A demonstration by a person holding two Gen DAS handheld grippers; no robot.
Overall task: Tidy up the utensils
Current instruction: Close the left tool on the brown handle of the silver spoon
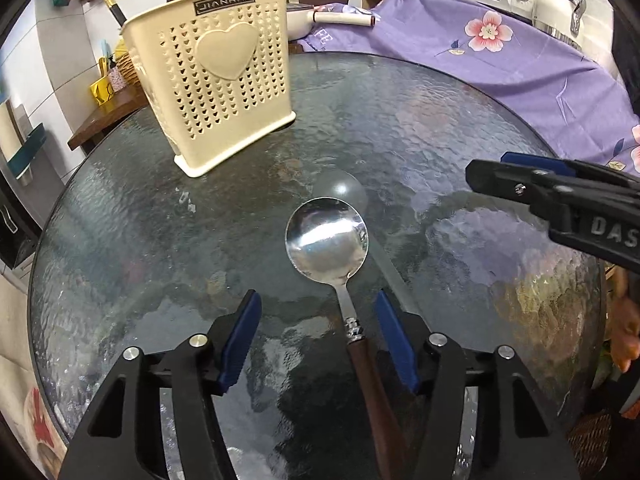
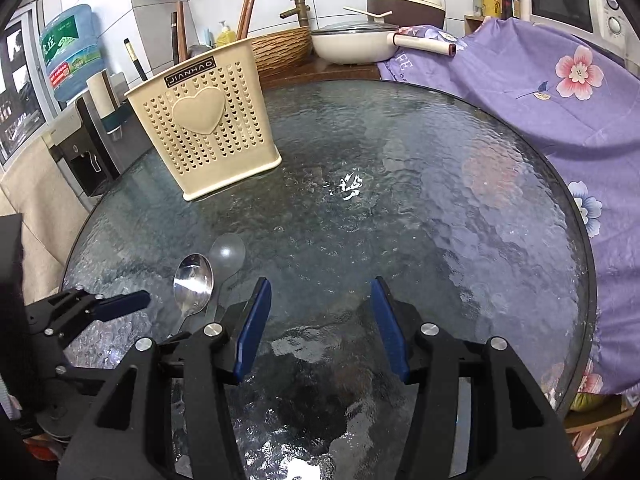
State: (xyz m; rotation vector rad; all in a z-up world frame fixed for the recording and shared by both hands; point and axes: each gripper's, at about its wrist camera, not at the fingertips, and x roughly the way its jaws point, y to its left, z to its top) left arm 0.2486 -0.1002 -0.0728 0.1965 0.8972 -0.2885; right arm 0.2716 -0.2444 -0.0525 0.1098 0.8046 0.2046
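In the left wrist view, the left gripper (image 1: 318, 334) fills the bottom of the frame with its blue pads (image 1: 240, 336) parted to a middling width. A spoon (image 1: 328, 240) lies on the round textured glass table (image 1: 460, 140), its shiny bowl at the centre of the frame and its brown wooden handle running down between the jaws, just beside the right-hand pad; whether that pad touches the handle cannot be told, and the left-hand pad stands clear of it. At the upper left stands a cream perforated utensil holder (image 1: 218, 80) with a raised heart on its face, upright on the glass, well apart from the spoon. The right gripper (image 1: 492, 176) reaches in from the right edge; its opening cannot be read here. A purple flowered cloth (image 1: 520, 60) drapes along the upper right

In the right wrist view, the right gripper (image 2: 320, 328) sits at the bottom centre, its pads parted at a middling width with only bare glass table (image 2: 440, 200) between them. The spoon (image 2: 193, 284) lies at the lower left, just beside the gripper's left-hand finger, with the left gripper's blue tip (image 2: 120, 306) near it. The utensil holder (image 2: 204, 120) stands upright at the upper left, and the purple cloth (image 2: 560, 100) covers the right side
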